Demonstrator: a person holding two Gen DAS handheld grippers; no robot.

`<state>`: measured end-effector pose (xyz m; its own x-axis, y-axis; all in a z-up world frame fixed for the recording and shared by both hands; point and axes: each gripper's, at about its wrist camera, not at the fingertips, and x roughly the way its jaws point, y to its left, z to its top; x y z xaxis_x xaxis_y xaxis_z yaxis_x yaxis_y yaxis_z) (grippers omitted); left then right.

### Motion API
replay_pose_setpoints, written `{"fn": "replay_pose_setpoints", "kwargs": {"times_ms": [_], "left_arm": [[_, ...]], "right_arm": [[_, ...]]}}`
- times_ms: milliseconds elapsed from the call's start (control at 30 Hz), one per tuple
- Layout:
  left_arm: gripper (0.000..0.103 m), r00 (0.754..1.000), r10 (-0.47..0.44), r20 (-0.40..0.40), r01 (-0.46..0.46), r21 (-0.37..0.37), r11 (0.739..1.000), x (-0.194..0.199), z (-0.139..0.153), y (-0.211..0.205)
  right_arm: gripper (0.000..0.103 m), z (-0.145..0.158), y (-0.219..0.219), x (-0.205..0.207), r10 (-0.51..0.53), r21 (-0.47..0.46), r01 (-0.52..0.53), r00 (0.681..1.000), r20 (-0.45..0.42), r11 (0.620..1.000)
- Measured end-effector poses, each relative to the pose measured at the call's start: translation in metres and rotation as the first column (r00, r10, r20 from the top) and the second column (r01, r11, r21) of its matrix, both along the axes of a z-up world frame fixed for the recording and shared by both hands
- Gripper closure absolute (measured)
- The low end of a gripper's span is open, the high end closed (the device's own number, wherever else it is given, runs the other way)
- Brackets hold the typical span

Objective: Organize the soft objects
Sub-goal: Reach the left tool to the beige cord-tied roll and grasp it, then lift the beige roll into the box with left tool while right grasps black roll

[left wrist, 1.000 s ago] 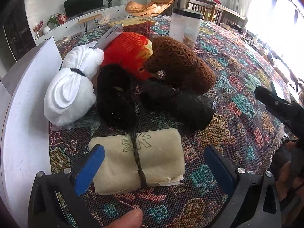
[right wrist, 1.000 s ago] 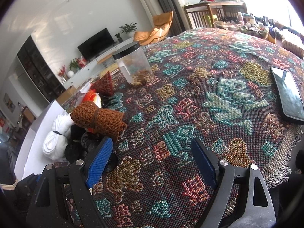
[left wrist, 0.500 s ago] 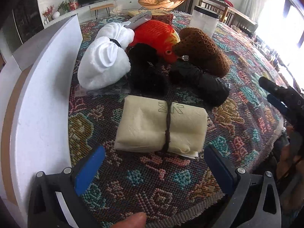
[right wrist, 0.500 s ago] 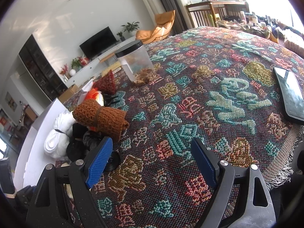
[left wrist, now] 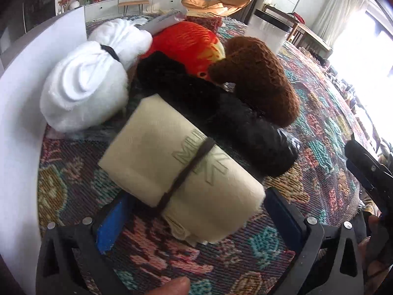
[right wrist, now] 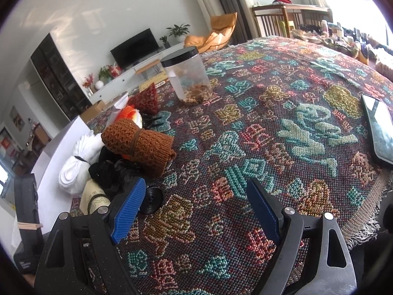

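In the left wrist view, the left gripper has its jaws spread wide around the near end of the cream towel roll, not visibly squeezing it; the roll lies on the patterned cloth just in front of the black bundle, with the white bundle behind it to the left. In the right wrist view, the right gripper hangs empty and wide open over the cloth, with the brown knit roll beyond its left finger and the towel roll low beside that finger.

Home living rm: TV, houseplants, lounge chair, patterned tablecloth.
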<state>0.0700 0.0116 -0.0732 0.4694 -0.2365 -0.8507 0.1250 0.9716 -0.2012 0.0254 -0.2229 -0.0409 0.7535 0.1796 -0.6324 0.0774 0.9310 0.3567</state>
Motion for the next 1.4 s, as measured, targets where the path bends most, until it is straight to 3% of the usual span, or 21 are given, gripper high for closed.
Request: {"fn": "replay_pose_setpoints", "kwargs": {"times_ms": [100, 233, 433, 500, 633, 700, 800, 867, 967, 1067, 1167, 1200, 1267, 1333, 1400], "left_arm": [[0.0, 0.998, 0.064, 0.007, -0.064, 0.011, 0.998, 0.008, 0.004, 0.022], [0.0, 0.993, 0.108, -0.043, -0.109, -0.016, 0.994, 0.022, -0.007, 0.027], [0.0, 0.982, 0.188, -0.016, -0.181, 0.199, 0.963, 0.04, -0.02, -0.002], [0.0, 0.982, 0.189, -0.02, -0.182, 0.204, 0.962, 0.043, -0.02, -0.002], [0.0, 0.994, 0.108, -0.033, -0.099, 0.197, 0.975, 0.039, -0.021, 0.008], [0.0, 0.998, 0.038, -0.046, -0.028, 0.197, 0.98, 0.034, -0.022, 0.011], [0.0, 0.995, 0.005, -0.102, 0.016, 0.2, 0.98, 0.024, -0.018, 0.02], [0.0, 0.99, 0.039, -0.136, -0.015, 0.168, 0.986, 0.016, -0.014, 0.035], [0.0, 0.993, 0.053, -0.107, -0.052, 0.012, 0.999, -0.002, -0.001, 0.056], [0.0, 0.996, 0.045, -0.078, -0.054, -0.12, 0.991, -0.007, 0.007, 0.064], [0.001, 0.995, 0.074, -0.062, -0.085, -0.198, 0.977, -0.003, 0.015, 0.064], [0.001, 0.994, 0.097, -0.059, -0.107, -0.208, 0.972, 0.002, 0.016, 0.066], [0.001, 0.99, 0.124, -0.07, -0.137, -0.234, 0.963, 0.013, 0.013, 0.067], [0.001, 0.986, 0.14, -0.094, -0.159, -0.233, 0.96, 0.029, 0.009, 0.072], [0.001, 0.982, 0.156, -0.107, -0.173, -0.184, 0.968, 0.042, 0.002, 0.065]], "right_arm": [[0.017, -0.001, 0.004, 0.003, 0.013, -0.004, -0.013, 1.0, -0.007, 1.0], [0.017, 0.0, 0.009, 0.003, 0.034, -0.03, -0.034, 0.999, -0.007, 0.999], [0.017, 0.0, 0.005, 0.002, 0.027, -0.01, -0.027, 1.0, -0.006, 1.0], [0.017, 0.0, 0.005, 0.002, 0.031, -0.008, -0.031, 1.0, -0.004, 0.999], [0.017, 0.0, 0.01, 0.003, 0.063, -0.012, -0.063, 0.998, -0.006, 0.998], [0.017, -0.002, 0.014, 0.008, 0.103, -0.009, -0.103, 0.994, -0.037, 0.995], [0.017, -0.009, 0.026, 0.018, 0.196, 0.001, -0.197, 0.976, -0.093, 0.98], [0.017, -0.01, 0.036, 0.024, 0.267, -0.007, -0.27, 0.957, -0.115, 0.963], [0.017, -0.006, 0.059, 0.034, 0.376, -0.088, -0.39, 0.916, -0.137, 0.917], [0.019, -0.004, 0.091, 0.053, 0.458, -0.203, -0.494, 0.866, -0.2, 0.845], [0.023, -0.013, 0.115, 0.074, 0.489, -0.292, -0.551, 0.832, -0.262, 0.782], [0.026, -0.018, 0.119, 0.08, 0.489, -0.309, -0.564, 0.823, -0.29, 0.766], [0.057, -0.027, 0.12, 0.086, 0.507, -0.292, -0.593, 0.8, -0.322, 0.75], [0.059, -0.026, 0.114, 0.082, 0.508, -0.292, -0.596, 0.797, -0.326, 0.748], [0.061, -0.023, 0.103, 0.073, 0.501, -0.265, -0.591, 0.797, -0.338, 0.762]]}}
